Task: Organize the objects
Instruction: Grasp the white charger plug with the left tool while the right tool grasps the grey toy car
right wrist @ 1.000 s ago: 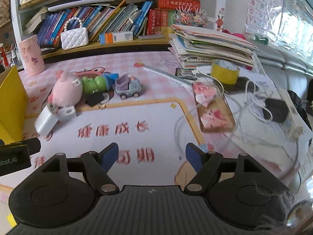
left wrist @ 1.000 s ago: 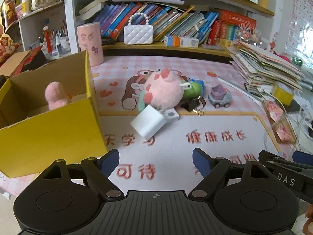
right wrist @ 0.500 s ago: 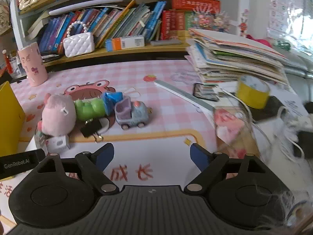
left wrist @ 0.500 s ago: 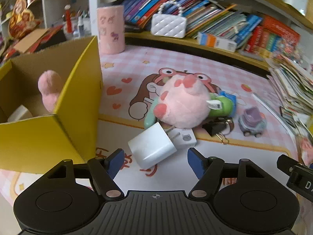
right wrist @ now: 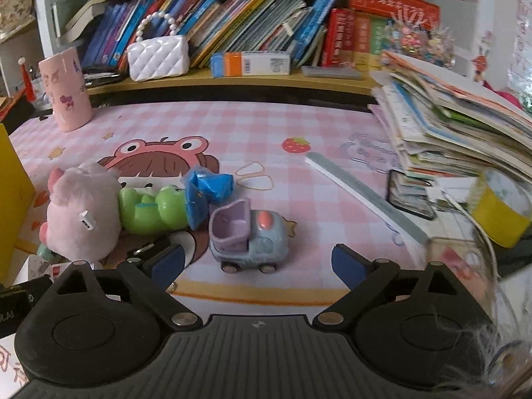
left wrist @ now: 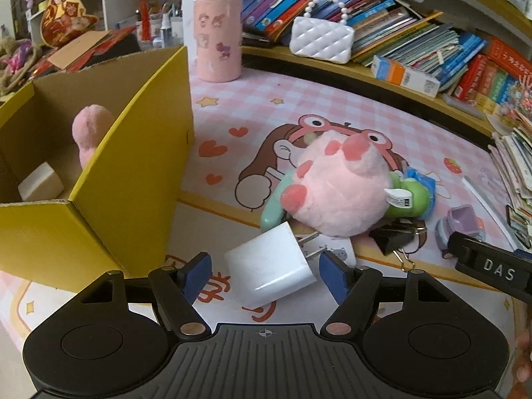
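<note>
While left claw sits spread around white charger, pads not touching it, right claw just opened wide, toy car between tips. Yellow box at 9 o'clock of charger, pink plush at 1.

The pink plush hides part of the green toy; the paper stack looks blurred.
</note>
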The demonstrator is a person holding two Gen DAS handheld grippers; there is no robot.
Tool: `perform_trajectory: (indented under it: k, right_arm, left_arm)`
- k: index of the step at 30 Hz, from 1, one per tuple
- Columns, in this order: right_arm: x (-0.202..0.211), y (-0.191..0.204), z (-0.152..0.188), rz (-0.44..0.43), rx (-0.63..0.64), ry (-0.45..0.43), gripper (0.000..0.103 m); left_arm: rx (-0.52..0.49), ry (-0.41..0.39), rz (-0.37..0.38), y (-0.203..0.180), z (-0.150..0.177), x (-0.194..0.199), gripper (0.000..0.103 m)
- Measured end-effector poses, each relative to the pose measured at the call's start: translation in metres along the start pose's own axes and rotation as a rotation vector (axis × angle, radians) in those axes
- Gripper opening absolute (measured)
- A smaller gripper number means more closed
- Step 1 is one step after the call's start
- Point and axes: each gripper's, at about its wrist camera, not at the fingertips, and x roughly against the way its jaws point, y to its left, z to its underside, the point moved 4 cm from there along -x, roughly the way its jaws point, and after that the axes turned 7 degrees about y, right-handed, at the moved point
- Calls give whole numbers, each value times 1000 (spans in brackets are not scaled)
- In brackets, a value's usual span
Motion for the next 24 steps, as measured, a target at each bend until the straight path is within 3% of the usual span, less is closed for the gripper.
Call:
perform_trajectory:
  k: [12, 15, 17, 19, 24]
  right_arm:
    - [-34, 11, -10, -11, 68, 22, 95]
    - [-40, 8, -11, -8, 59, 34, 93]
    - [-43, 6, -11, -9, 54, 38, 85]
    - [-44, 4, -11, -11, 55, 47, 65]
    - [-34, -2, -9, -23, 24, 27, 62]
  left_arm:
    - [111, 34, 11, 4, -2, -18, 72]
    - [114, 24, 27, 3, -3, -18, 62]
    - [115, 26, 27, 3, -4, -18, 61]
    - [108, 30, 36, 2, -4, -17, 61]
    - [90, 23, 66, 0, -3, -6, 60]
